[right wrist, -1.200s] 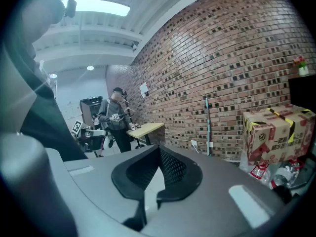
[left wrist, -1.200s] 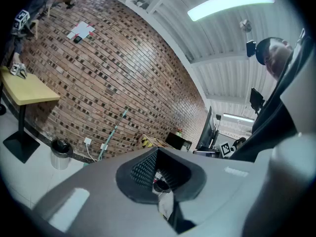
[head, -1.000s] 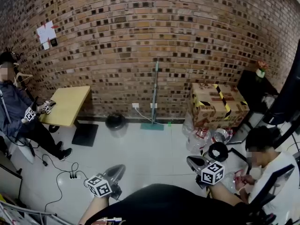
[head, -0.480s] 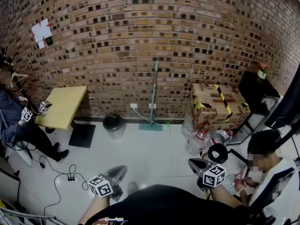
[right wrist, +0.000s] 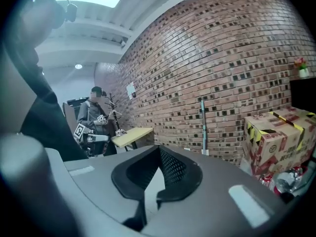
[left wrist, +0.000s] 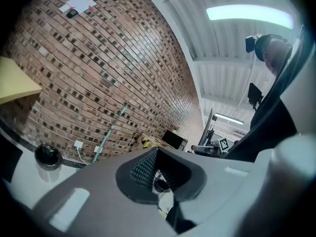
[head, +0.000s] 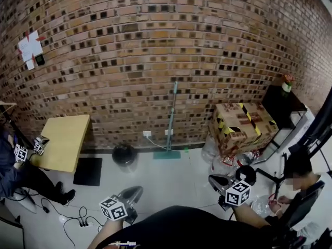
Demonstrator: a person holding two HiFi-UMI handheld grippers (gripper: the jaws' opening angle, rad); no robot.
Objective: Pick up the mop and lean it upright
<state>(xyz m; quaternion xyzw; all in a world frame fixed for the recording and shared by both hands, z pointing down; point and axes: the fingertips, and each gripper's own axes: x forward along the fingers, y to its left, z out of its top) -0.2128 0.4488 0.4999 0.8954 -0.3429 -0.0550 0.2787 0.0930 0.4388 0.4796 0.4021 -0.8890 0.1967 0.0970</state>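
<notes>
Both claws are pressed together on nothing. I see the left gripper [head: 134, 192] and the right gripper [head: 213, 180] low in the head view, well apart from the mop [head: 171, 117]. The mop stands upright against the brick wall [head: 155, 45], its head on the floor [head: 171, 178] at the wall's foot.

Open floor lies between me and it. A black bin [head: 124, 154] sits near the mop head on its left, a taped cardboard box [head: 243, 126] stands to its right, and a yellow table [head: 63, 141] is farther left. Only the head view shows the cable [head: 72, 219] trailing over the floor at lower left.

The right gripper view shows a far person [right wrist: 94, 115] beside the table, whom the head view cuts off at its left edge. The seated person [head: 301, 183] at right is partly out of frame.
</notes>
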